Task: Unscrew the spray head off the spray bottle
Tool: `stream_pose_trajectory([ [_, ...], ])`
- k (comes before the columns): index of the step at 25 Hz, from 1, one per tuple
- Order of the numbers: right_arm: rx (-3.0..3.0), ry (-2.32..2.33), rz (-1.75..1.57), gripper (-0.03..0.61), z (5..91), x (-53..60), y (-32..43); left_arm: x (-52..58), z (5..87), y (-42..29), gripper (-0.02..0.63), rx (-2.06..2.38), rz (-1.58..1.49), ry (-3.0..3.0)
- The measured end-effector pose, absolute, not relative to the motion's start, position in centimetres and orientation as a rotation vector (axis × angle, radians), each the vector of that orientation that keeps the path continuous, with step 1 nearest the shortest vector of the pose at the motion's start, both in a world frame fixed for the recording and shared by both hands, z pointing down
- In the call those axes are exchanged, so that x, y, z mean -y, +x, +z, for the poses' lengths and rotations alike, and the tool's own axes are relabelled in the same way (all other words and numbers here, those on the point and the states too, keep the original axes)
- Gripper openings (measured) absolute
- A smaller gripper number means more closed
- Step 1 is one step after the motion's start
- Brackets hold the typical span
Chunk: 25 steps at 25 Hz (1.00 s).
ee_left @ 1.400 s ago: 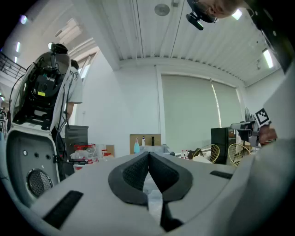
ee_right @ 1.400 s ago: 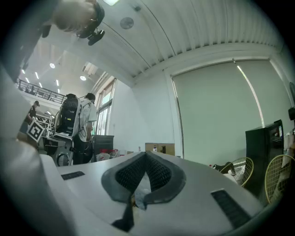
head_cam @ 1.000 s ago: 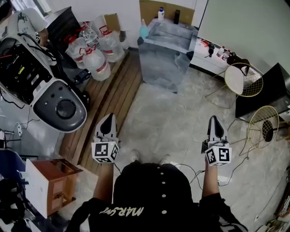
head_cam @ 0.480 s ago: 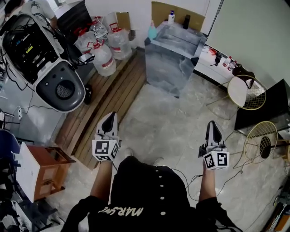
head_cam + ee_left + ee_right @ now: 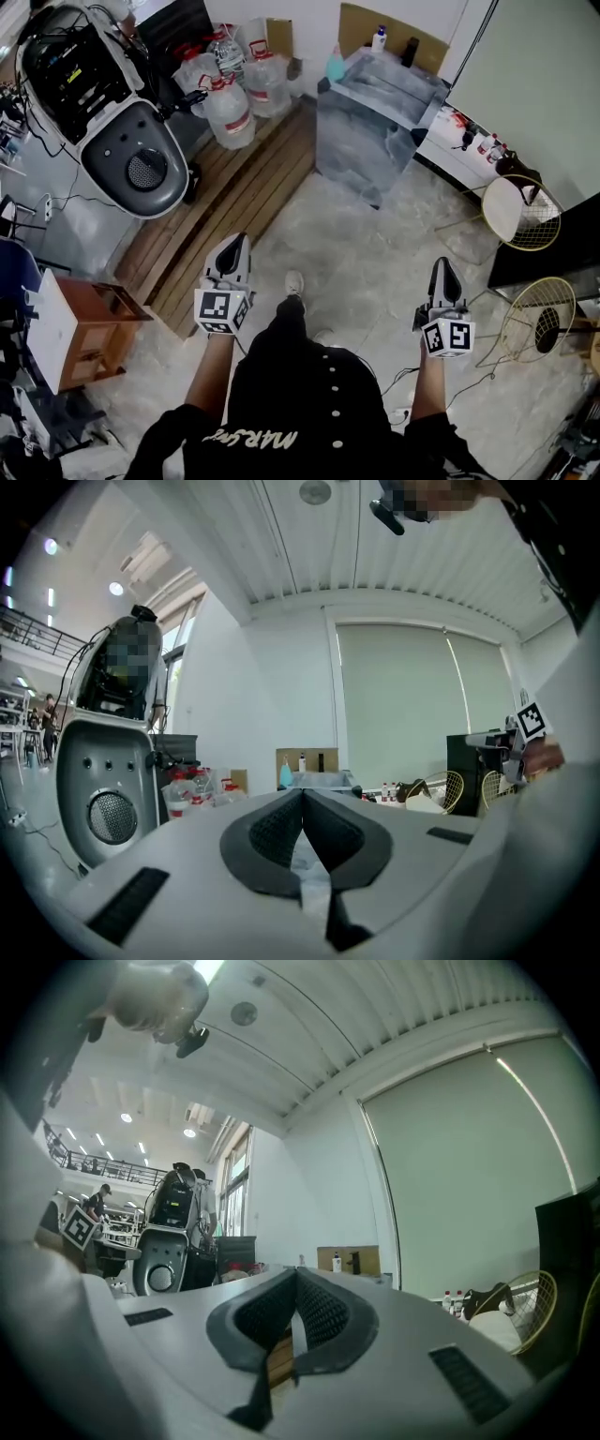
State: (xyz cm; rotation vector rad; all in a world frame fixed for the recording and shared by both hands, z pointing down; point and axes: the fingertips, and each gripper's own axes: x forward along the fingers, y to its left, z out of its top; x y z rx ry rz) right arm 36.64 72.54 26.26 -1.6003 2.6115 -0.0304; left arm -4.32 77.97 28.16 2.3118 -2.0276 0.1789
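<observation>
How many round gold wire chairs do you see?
2: the white-seated chair farther away, and the nearer chair at the head view's right edge. Others may be hidden.

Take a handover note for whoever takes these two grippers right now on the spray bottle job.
Left gripper: shut, empty, held roughly level ahead of the body.
Right gripper: shut, empty, same pose.
Things: bottles stand at the far end of the grey table across the floor; the teal bottle by its far left corner may be the spray bottle, too small to confirm.
Done: nothing; neither gripper touches a bottle.
Left: walk up, grip the bottle body, unscrew the head.
</observation>
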Motion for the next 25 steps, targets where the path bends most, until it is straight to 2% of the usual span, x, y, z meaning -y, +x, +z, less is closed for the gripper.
stream_pose_trajectory([
  [11,-2.612,-1.616,0.022,0.012,24.0,-64.3,36.1,-69.1,26.7,-5.4,0.026,2.039,0.097,2.338],
  [25,-2.597,-1.631,0.040,0.012,22.2,-53.5,31.3,-57.6,26.6,-9.7,0.026,2.005,0.071,2.358],
])
